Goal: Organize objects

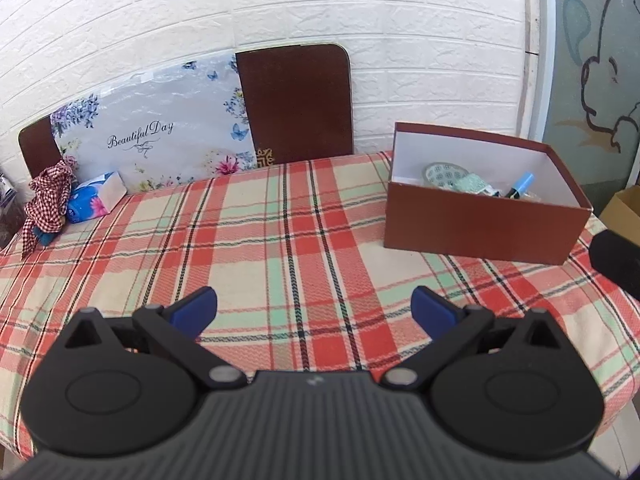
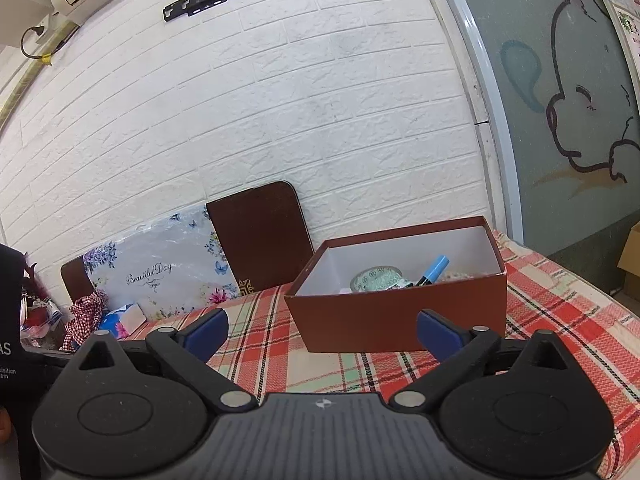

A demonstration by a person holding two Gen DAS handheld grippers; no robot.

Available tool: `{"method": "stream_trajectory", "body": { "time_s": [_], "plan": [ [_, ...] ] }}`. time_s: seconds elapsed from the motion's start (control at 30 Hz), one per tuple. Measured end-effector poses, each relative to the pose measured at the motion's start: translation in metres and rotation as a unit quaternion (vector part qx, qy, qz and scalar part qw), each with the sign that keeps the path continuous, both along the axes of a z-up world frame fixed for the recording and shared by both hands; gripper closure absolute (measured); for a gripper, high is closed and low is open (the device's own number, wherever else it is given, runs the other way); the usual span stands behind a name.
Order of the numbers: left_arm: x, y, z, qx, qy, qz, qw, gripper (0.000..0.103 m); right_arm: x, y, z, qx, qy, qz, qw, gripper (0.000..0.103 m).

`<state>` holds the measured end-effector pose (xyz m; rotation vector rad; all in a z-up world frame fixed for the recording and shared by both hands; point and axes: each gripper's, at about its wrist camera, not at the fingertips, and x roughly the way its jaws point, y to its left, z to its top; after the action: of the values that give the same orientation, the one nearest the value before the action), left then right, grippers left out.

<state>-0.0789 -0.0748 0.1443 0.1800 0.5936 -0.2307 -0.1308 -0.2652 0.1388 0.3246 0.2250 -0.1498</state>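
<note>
Left wrist: left gripper (image 1: pixel 314 310) agape, tilted tableward.

A marker (image 1: pixel 521 185) lies in the box (image 1: pixel 480 228) on the table (image 1: pixel 260 240).

Table (image 1: pixel 280 240) under a red, green and cream plaid cloth. On it at the right, an open brown box (image 1: pixel 480 228) with white inside. At the far left, a blue tissue pack (image 1: pixel 94 200), touched by a red checked cloth bundle (image 1: pixel 50 196). Floral board (image 1: pixel 160 136) and brown board (image 1: pixel 296 100) propped at the back edge against the wall.
</note>
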Motion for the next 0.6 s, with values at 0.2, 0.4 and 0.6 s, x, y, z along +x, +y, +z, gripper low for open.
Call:
{"method": "stream_trajectory", "body": {
  "time_s": [0.2,0.4,0.6],
  "plan": [
    [0.000,-0.011,0.001,0.011,-0.034,-0.003,0.9994,0.000,0.003,-0.002,0.000,-0.010,-0.001,-0.002,1.000,0.001],
    [0.006,-0.022,-0.001,0.011,-0.021,-0.016,0.9996,0.000,0.006,-0.014,-0.006,0.006,-0.001,-0.026,1.000,0.000],
    [0.013,-0.026,-0.005,0.015,-0.008,-0.016,0.9997,0.000,0.015,-0.026,-0.015,0.022,0.010,-0.037,0.999,0.000]
  ]
}}
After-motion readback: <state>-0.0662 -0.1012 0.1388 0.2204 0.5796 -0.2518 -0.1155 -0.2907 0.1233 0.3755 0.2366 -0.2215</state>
